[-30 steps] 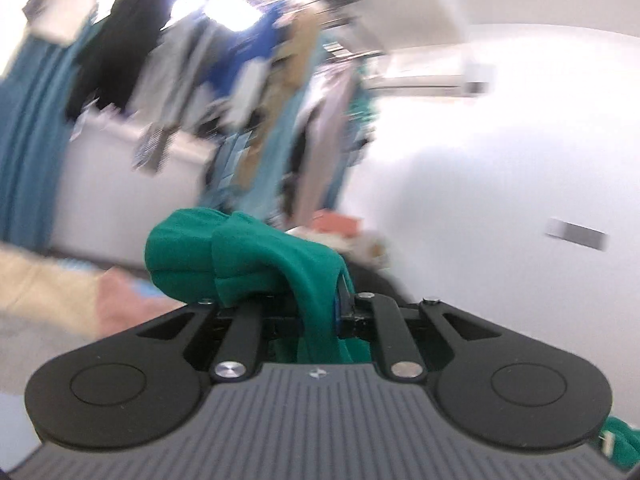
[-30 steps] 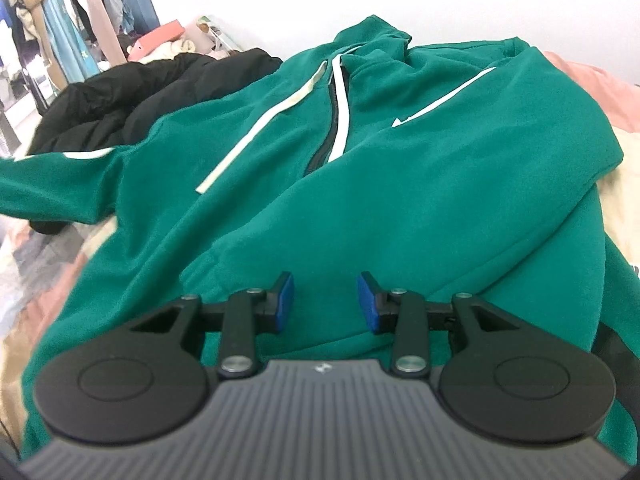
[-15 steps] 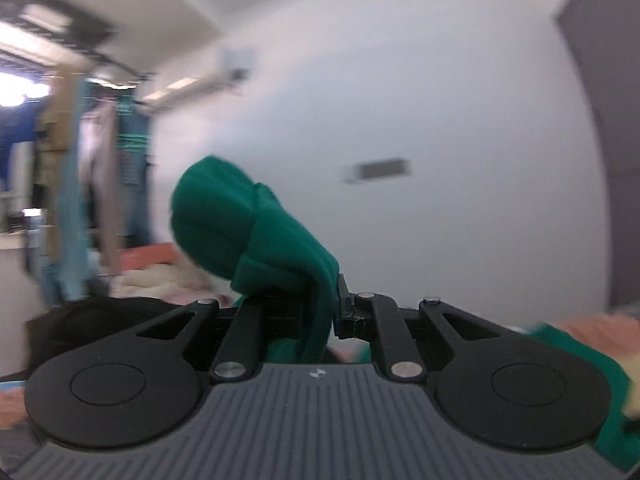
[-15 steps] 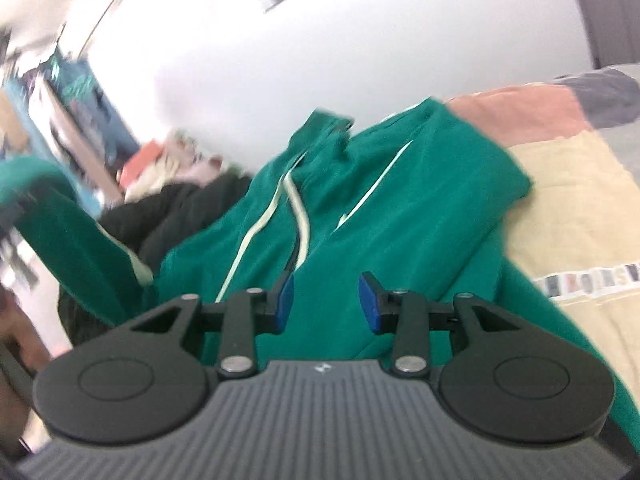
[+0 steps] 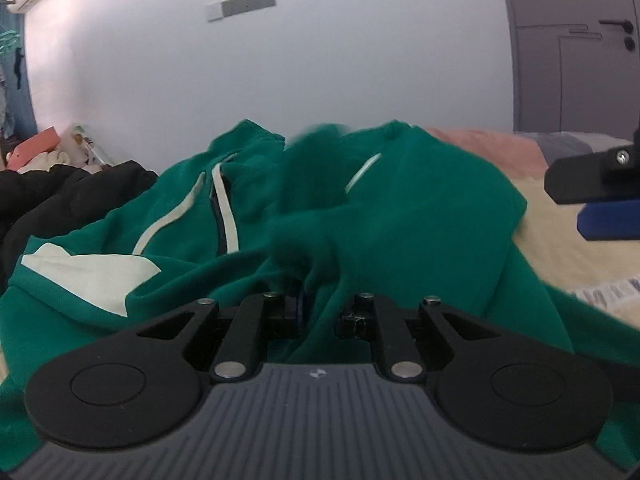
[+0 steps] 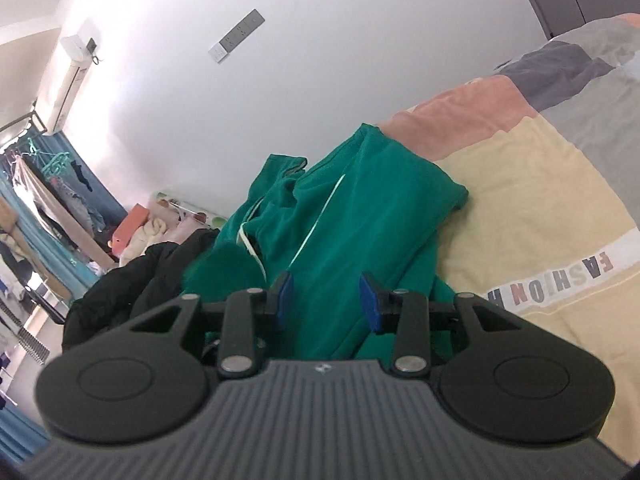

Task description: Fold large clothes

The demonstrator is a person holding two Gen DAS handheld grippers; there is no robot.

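A green zip hoodie (image 5: pixel 420 208) with white stripes lies spread on the bed; it also shows in the right wrist view (image 6: pixel 360 216). My left gripper (image 5: pixel 320 312) is shut on a bunched green sleeve of the hoodie, held low over the hoodie's body. My right gripper (image 6: pixel 326 300) is open and empty, hovering above the hoodie's lower part; one of its fingers (image 5: pixel 592 188) shows at the right edge of the left wrist view.
The bed has a patchwork cover (image 6: pixel 540 216) in yellow, pink and grey. A black garment (image 5: pixel 68 196) lies left of the hoodie, with a pile of soft items (image 6: pixel 152 232) by the wall. A clothes rack (image 6: pixel 44 200) stands far left. A grey door (image 5: pixel 576 40) is at the right.
My left gripper has swung the held green sleeve from high in the air down and across onto the hoodie's body. My right gripper has lifted and tilted, staying open.
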